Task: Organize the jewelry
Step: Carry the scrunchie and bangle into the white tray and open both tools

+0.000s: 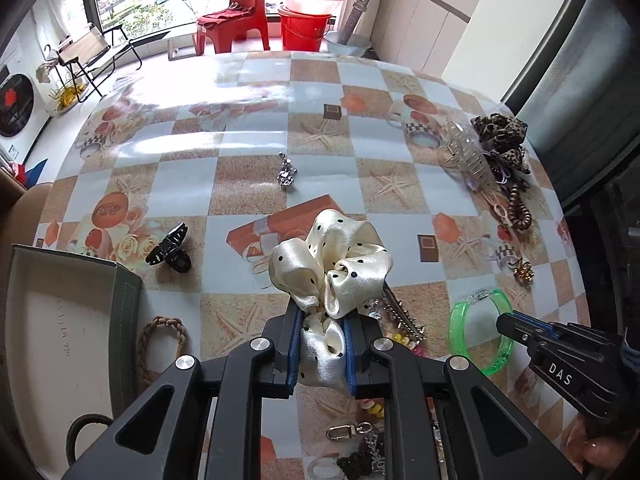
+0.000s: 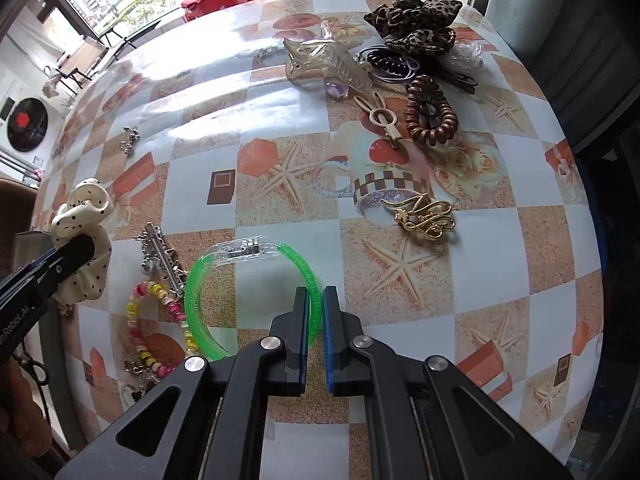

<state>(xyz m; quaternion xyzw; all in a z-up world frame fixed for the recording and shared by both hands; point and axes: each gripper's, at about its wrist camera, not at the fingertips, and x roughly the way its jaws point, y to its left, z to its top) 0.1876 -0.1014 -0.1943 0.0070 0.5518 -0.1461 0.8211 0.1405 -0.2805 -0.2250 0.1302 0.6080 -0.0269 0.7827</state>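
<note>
At the left, an open box [image 1: 60, 320] sits on the surface [image 1: 256, 184]. The left gripper [image 1: 323, 336] pinches the cream dotted scrunchie [image 1: 332, 256] near the middle. On the right, the right gripper [image 2: 318, 300] clamps the green bangle [image 2: 248, 280].

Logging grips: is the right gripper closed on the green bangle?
Yes. The right gripper has its fingers pinching the green bangle's rim, which lies flat on the table.

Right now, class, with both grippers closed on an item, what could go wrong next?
1. The right gripper pinches only the thin rim of the green bangle; it may slip or swing.
2. The cream scrunchie in the left gripper is floppy and might snag the silver clip beside it.
</note>
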